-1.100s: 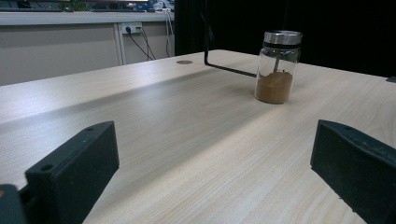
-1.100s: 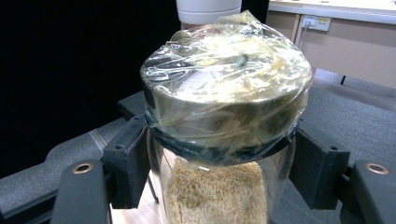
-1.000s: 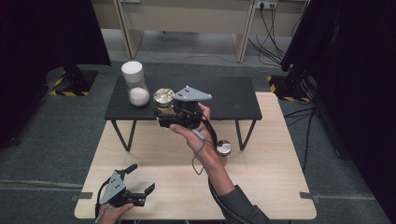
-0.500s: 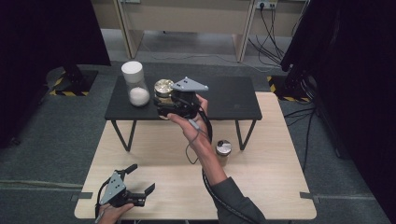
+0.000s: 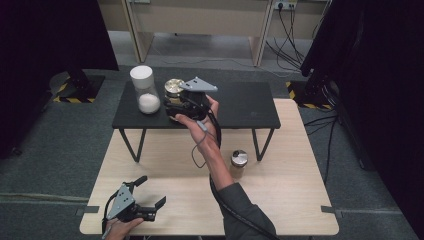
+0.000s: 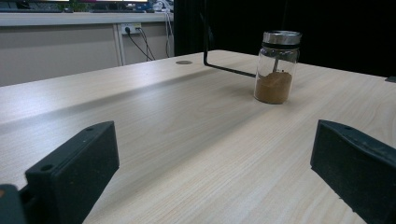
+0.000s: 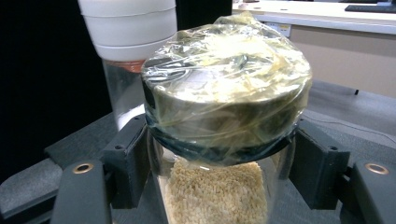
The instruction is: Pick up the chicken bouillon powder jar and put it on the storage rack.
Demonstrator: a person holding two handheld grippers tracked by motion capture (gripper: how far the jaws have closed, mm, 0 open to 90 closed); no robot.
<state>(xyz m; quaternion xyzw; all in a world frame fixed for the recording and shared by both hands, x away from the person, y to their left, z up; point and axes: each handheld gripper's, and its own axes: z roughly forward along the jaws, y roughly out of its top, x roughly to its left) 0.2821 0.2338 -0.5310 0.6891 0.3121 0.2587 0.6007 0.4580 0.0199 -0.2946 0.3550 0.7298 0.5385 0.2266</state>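
Note:
My right gripper (image 5: 173,103) is shut on a glass jar of pale grains (image 7: 217,191) just under its lid, which is wrapped in clear film (image 5: 174,86). It holds the jar upright over the left part of the black raised shelf (image 5: 240,107). Close to its left stands a tall jar with a white lid (image 5: 144,89), holding white powder. This white-lidded jar (image 7: 127,32) rises right behind the held one. My left gripper (image 5: 151,192) lies low at the near left of the wooden table (image 5: 285,200). It is open, and its jaws (image 6: 210,177) have only bare tabletop between them.
A small jar of brown powder with a metal lid (image 5: 239,163) stands on the wooden table beside the shelf's right leg, and the same brown-powder jar (image 6: 276,67) is ahead of the left jaws. Cables and dark stands line the floor behind.
The right gripper has carried the film-lidded jar farther back over the shelf and a little left, closer to the white-lidded jar. The left gripper has stayed put.

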